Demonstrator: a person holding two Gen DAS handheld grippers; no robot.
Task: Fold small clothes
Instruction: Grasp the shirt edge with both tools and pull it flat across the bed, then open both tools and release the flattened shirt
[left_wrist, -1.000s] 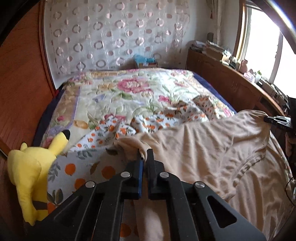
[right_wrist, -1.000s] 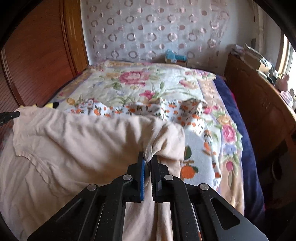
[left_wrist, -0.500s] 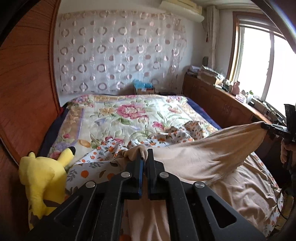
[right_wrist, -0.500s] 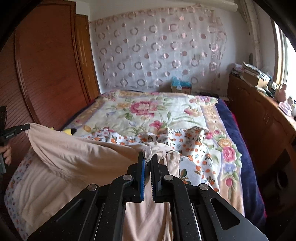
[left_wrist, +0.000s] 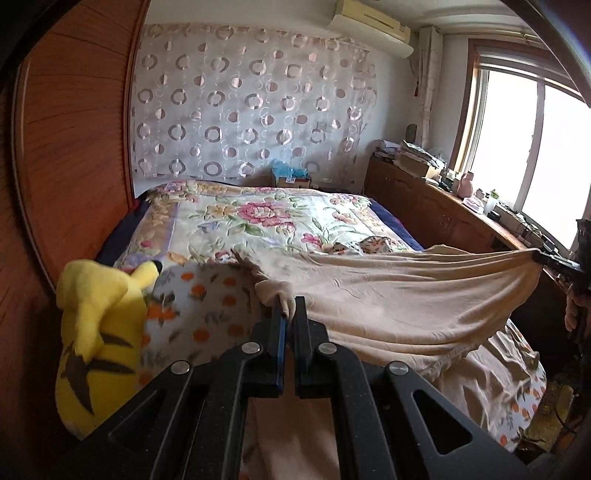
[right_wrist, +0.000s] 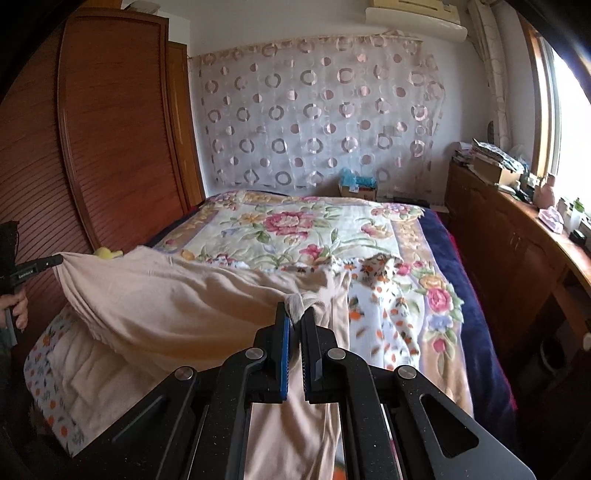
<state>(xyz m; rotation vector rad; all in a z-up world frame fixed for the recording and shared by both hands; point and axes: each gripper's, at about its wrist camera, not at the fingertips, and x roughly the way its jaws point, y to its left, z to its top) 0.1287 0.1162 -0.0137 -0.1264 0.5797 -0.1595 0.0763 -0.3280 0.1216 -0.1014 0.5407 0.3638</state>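
Both grippers are clamped on the beige garment (left_wrist: 388, 295), one corner each, fabric stretched between them above the bed (left_wrist: 258, 218).

Left gripper (left_wrist: 290, 312): fingers together on a bunched corner of the cloth, fabric pinched right at the tips. From that view the garment runs off to the right, taut along its top edge, to the right gripper at the far right edge of the frame, where a hand (left_wrist: 572, 314) shows partly behind it. The lower part of the cloth sags and drapes down toward the bed's near right side.

Right gripper (right_wrist: 295, 317): fingers together on the other corner, a ribbed hem visible between the tips. Cloth spans left from there to the left gripper at the frame's left edge, held by the other hand (right_wrist: 16, 310). More beige fabric hangs straight down below the fingers.

Under the garment: an orange-print sheet (left_wrist: 199, 295) on the near part of the bed, a floral quilt (right_wrist: 288, 229) covering the far part. Yellow plush toy (left_wrist: 96, 332) sits at the bed's near left, beside the wooden wardrobe (right_wrist: 110, 147). Circle-pattern curtain (left_wrist: 240, 107) on the far wall, wooden cabinet (right_wrist: 509, 251) with clutter under the window on the right.
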